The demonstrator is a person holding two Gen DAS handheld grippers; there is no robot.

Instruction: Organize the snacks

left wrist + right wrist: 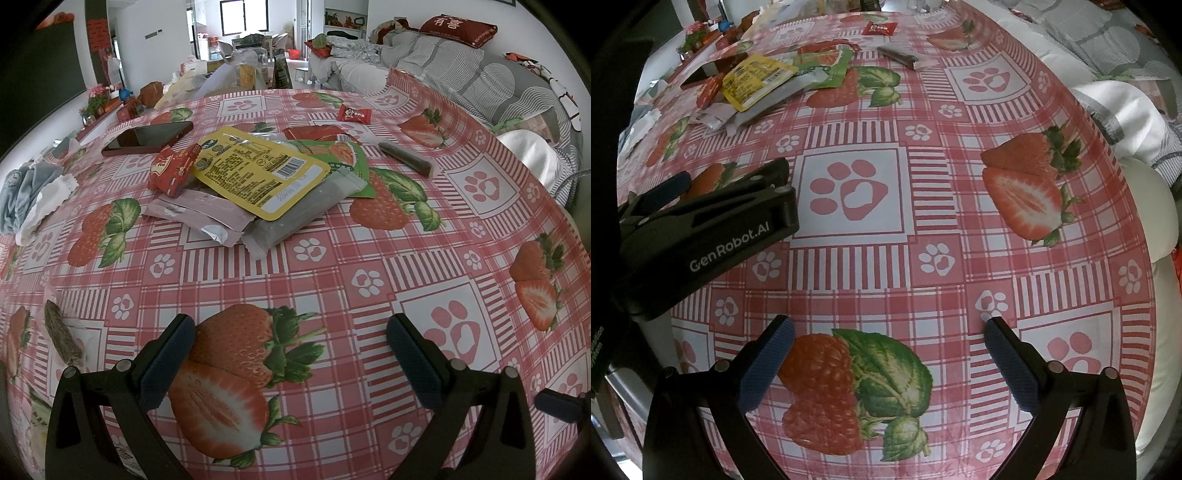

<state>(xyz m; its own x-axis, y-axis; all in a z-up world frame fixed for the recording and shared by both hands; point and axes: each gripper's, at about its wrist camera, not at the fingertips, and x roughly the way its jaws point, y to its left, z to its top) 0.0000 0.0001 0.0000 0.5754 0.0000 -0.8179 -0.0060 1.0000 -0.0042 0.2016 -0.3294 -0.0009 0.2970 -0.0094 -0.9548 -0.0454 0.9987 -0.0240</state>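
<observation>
Snack packets [258, 177] lie heaped mid-tabletop [332, 266], well beyond the left gripper [291, 350] and right gripper [890, 354], both spread wide and empty. Only the left view shows a brown bar [62, 338] beside its gripper.

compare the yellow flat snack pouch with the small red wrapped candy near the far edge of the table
The yellow flat snack pouch is large, lies on top of the pile and shows black print with a barcode. The small red wrapped candy is far smaller, lies alone on the tablecloth and has twisted ends. Both lie flat, untouched by either gripper.
</observation>
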